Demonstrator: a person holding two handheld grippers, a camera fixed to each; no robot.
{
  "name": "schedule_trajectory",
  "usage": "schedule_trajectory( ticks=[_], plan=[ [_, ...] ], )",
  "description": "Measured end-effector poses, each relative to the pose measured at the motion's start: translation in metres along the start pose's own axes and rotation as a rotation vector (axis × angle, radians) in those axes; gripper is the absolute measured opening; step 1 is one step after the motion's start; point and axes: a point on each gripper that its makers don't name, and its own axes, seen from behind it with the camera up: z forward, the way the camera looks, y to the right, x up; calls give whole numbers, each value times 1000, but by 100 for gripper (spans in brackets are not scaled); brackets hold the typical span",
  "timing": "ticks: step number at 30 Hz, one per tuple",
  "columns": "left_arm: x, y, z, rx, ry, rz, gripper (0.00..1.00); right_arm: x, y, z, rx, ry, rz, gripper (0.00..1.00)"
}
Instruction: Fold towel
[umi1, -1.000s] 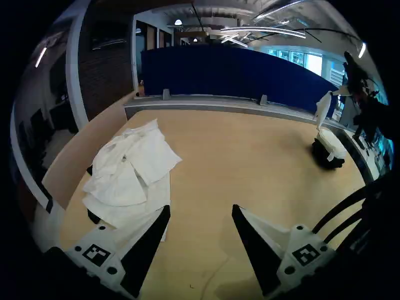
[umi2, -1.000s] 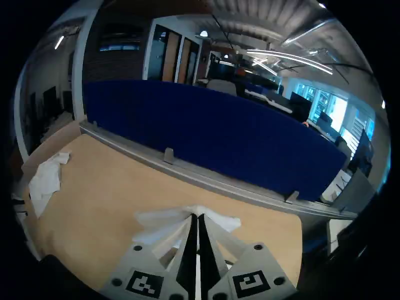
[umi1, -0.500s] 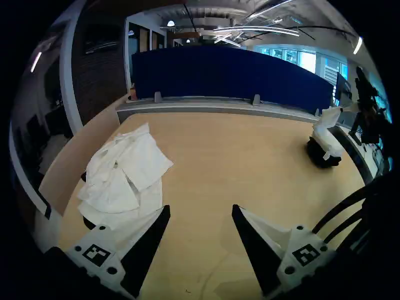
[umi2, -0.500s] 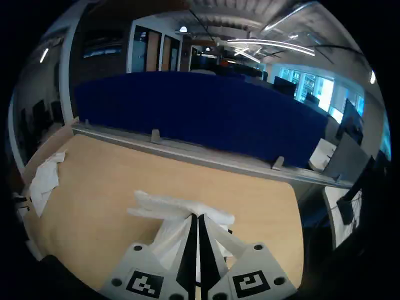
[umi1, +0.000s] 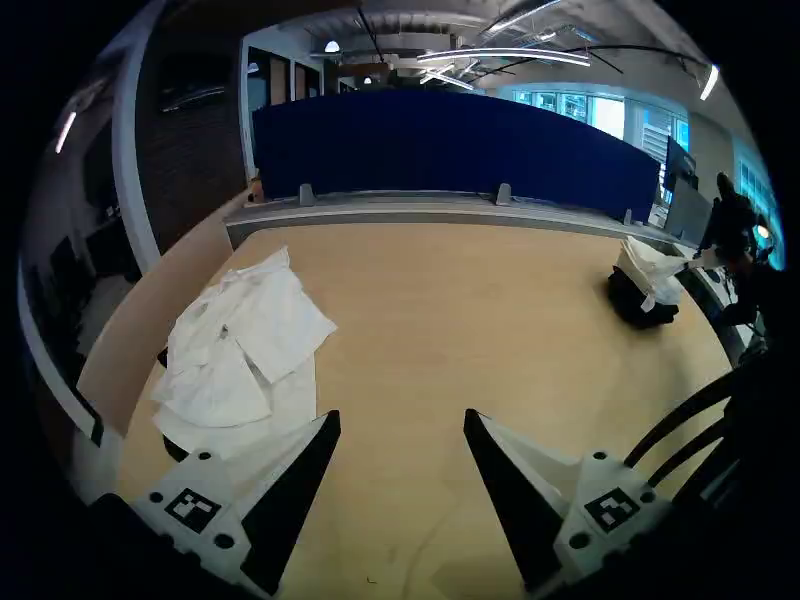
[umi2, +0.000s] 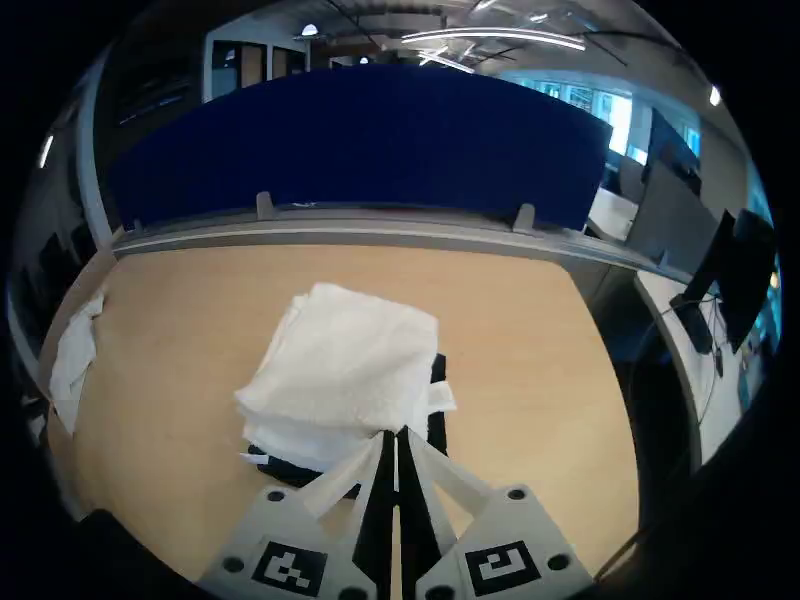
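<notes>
Heap of crumpled towels (umi1: 240, 350) on the table's (umi1: 480, 300) left, left gripper (umi1: 400, 435) wide and empty beside it. Farther right, folded towel (umi2: 345, 370) no longer dangling but laid flat on a dark base (umi2: 438, 375), near edge pinched in the closed right gripper (umi2: 397, 448); probably only release left for this one.

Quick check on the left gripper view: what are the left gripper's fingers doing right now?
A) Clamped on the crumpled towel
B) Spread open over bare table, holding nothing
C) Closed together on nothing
B: the left gripper has its fingers spread apart with only bare wooden table between them, while the crumpled towel lies off to one side, ungripped.
</notes>
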Motion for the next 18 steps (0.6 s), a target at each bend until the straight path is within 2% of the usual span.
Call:
schedule_trajectory(
  ticks=[3, 12, 18],
  plan=[
    [1, 1, 0, 1, 0, -1, 92, -8, 4, 5, -13, -15, 20, 1],
    [3, 8, -1, -2, 1, 8, 92, -35, 14, 25, -56, -91, 28, 1],
    [3, 9, -1, 0, 2, 7, 92, -44, 15, 31, -62, -105, 37, 1]
  ],
)
